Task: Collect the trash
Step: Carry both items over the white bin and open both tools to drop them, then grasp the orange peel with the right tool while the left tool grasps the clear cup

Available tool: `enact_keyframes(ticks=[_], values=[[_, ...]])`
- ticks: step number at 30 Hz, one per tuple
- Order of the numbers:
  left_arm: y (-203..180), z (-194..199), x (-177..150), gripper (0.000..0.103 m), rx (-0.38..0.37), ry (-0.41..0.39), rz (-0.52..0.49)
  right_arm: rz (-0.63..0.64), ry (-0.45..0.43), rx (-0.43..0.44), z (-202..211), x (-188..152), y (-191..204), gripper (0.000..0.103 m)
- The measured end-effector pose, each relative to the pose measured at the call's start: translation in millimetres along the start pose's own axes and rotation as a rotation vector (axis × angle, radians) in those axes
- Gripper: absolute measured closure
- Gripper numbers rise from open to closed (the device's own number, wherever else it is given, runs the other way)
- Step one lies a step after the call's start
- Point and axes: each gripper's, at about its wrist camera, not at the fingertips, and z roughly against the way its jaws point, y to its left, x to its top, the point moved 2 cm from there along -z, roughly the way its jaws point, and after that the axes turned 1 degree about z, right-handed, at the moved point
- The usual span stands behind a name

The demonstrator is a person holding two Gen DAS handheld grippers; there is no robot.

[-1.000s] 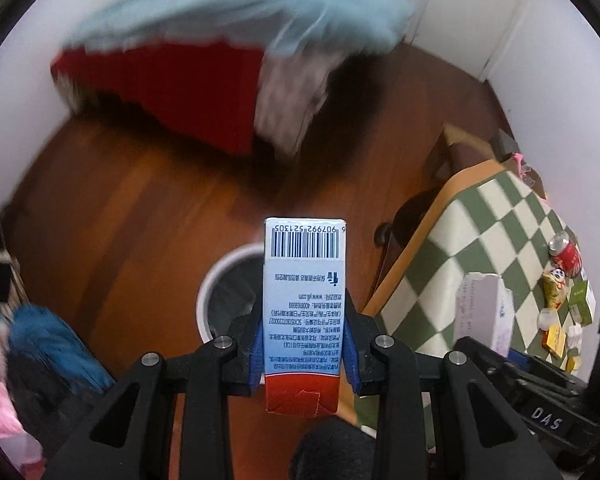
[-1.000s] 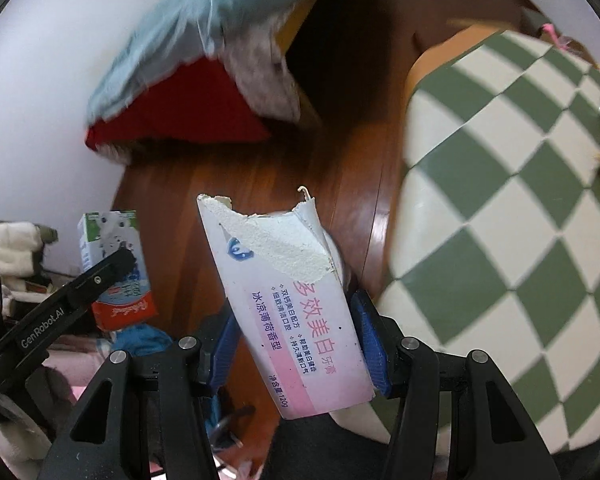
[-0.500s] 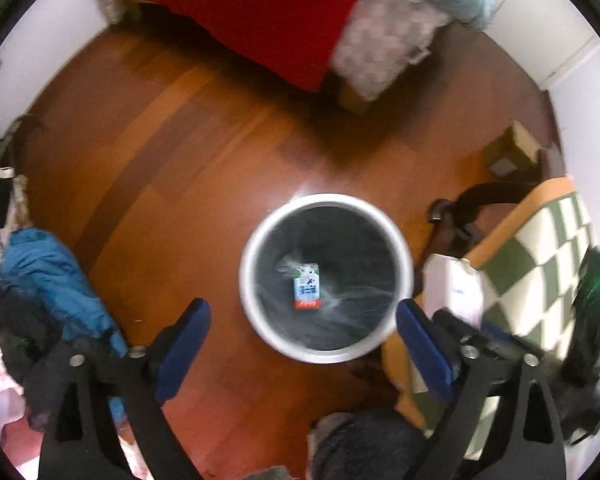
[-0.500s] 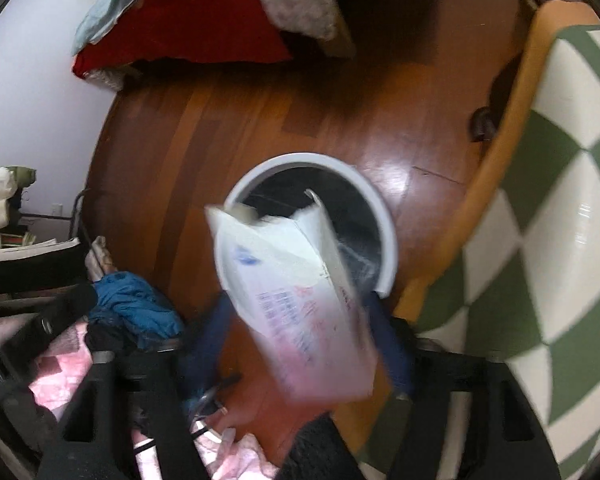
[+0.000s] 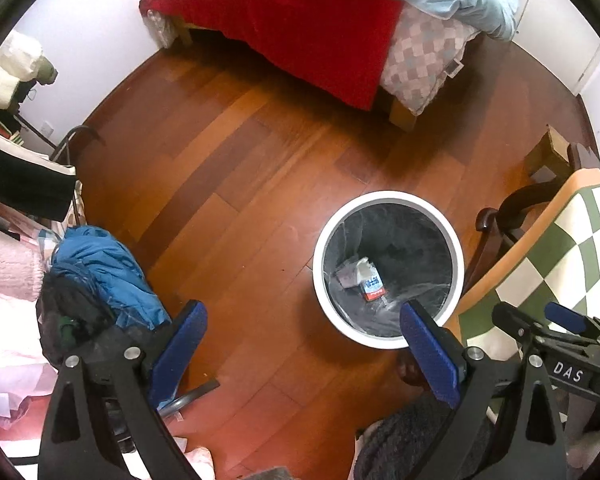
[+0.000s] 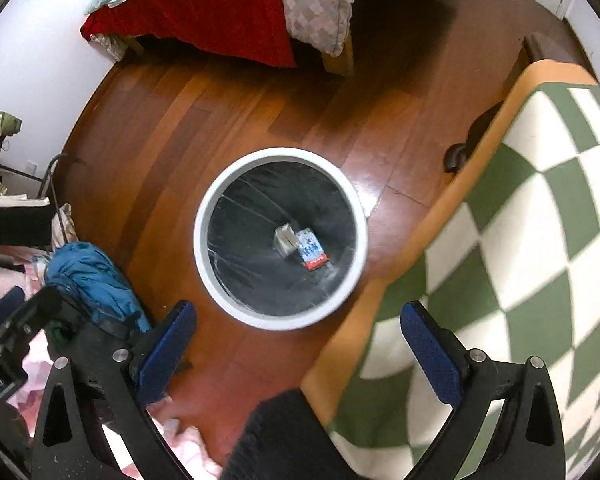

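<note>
Down on the wooden floor (image 5: pixel 236 184) stood the white bin (image 5: pixel 388 270), its black liner showing, and at the bottom lay two pieces of trash side by side and touching: a small blue-and-red carton (image 6: pixel 312 250) and, on its left, a pale torn box (image 6: pixel 285 239). Above it, the left gripper (image 5: pixel 304 346) hung with its blue pads spread wide and nothing between them, the bin sitting off to the right of its gap. Over to the right, the right gripper (image 6: pixel 298 350) was just as wide and just as empty, and the bin lay almost straight ahead of it, a little left of centre. A green-and-white checked cloth (image 6: pixel 532 248) with an orange border ran down the right side, close by the bin. Far across the floor stood a bed with a red cover (image 5: pixel 300 28), and at near left a blue garment (image 5: pixel 100 268) lay heaped among other clothes.
</note>
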Motion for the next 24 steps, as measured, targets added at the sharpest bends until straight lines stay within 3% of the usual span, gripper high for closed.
enact_keyframes(ticks=[14, 24], values=[[-10, 65, -28, 0.004, -0.018, -0.097, 0.0, 0.032, -0.069, -0.009, 85, -50, -10, 0.0], [-21, 148, -51, 0.004, -0.045, -0.246, -0.02, 0.014, -0.245, 0.091, 195, -87, -15, 0.0]])
